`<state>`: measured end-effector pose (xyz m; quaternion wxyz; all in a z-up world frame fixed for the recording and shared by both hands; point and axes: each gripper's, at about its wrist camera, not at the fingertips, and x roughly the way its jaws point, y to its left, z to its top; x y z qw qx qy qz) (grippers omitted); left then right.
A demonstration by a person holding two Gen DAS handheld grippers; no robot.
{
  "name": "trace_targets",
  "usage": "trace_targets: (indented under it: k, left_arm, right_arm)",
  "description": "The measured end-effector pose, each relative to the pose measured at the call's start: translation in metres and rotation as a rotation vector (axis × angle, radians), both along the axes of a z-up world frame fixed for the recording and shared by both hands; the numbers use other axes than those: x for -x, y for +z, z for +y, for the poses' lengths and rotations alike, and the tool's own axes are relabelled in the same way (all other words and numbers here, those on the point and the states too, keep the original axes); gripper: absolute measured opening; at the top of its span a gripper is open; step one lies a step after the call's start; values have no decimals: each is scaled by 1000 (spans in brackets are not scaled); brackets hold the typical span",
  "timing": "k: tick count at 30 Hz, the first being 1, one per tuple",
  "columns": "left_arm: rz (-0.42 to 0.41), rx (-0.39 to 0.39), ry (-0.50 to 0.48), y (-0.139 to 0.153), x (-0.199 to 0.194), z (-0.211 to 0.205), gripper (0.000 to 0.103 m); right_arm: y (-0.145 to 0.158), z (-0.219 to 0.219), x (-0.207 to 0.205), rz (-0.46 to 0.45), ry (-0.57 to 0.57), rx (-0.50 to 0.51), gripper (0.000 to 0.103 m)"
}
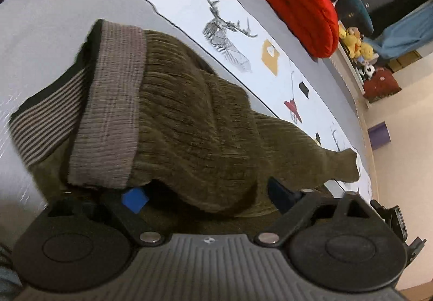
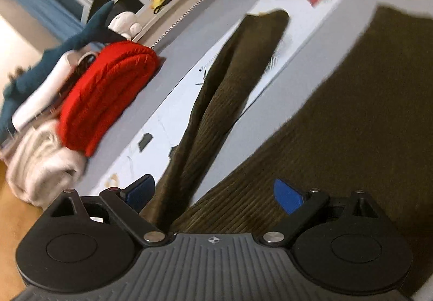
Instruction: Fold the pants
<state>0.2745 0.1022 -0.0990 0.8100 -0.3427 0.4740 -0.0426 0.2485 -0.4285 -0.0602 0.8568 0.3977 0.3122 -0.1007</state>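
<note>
We held the left gripper [image 1: 208, 195] and the right gripper [image 2: 215, 194] spread wide, gripping nothing, just above the pants [image 1: 189, 116] lying on the bed [image 1: 48, 30].

Olive corduroy pants [image 1: 189, 116] with grey ribbed waistband [image 1: 111, 111], rumpled on the bed
</note>
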Motion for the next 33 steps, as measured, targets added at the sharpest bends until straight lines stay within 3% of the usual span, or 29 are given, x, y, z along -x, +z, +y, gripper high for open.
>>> trace_targets:
  k: [2, 6, 9, 12, 15, 20, 21, 22, 23, 24, 25, 26, 27, 29, 33]
  left_arm:
    - [3, 10, 33, 0, -3, 2, 97]
    - [16, 149, 153, -8, 5, 18, 96]
    - [19, 158, 169, -5, 1, 22, 96]
    - [24, 129, 155, -2, -2, 21, 96]
    - [26, 74, 147, -3, -3, 13, 96]
    - [-3, -71, 84, 1, -6, -9, 97]
    - [-9, -81, 68, 1, -7, -12, 96]
    - [-15, -90, 48, 1, -9, -15, 93]
    - [-24, -107, 29, 3, -11, -18, 74]
    - [-27, -127, 8, 3, -13, -20, 58]
    - [-30, -126, -4, 5, -15, -20, 50]
    - [-32, -109, -4, 6, -17, -17, 36]
    - [-39, -84, 1, 8, -18, -12, 30]
    - [-70, -39, 33, 17, -19, 2, 25]
    - [-174, -24, 69, 46, -10, 16, 21]
  right_arm:
    - [0, -4, -5, -8, -11, -21, 95]
    - [0, -28, -24, -41, -44, -119, 96]
    - [-2, -41, -54, -58, -70, -146, 96]
    - [-6, -37, -100, -26, -38, -115, 95]
    - [-10, -28, -148, 20, -54, -9, 92]
    - [-35, -18, -218, 190, -99, 145, 87]
    - [-40, -16, -227, 221, -106, 166, 81]
    - [-44, -12, -231, 258, -105, 203, 65]
    - [-43, -6, -237, 319, -105, 276, 34]
    - [-39, -1, -239, 328, -97, 314, 28]
    - [-30, 0, -238, 308, -88, 318, 20]
    - [-21, -4, -233, 295, -96, 314, 18]
    - [-12, -9, -227, 285, -107, 301, 17]
    - [16, -27, -206, 234, -134, 236, 16]
    - [74, -52, -142, 108, -105, 177, 15]
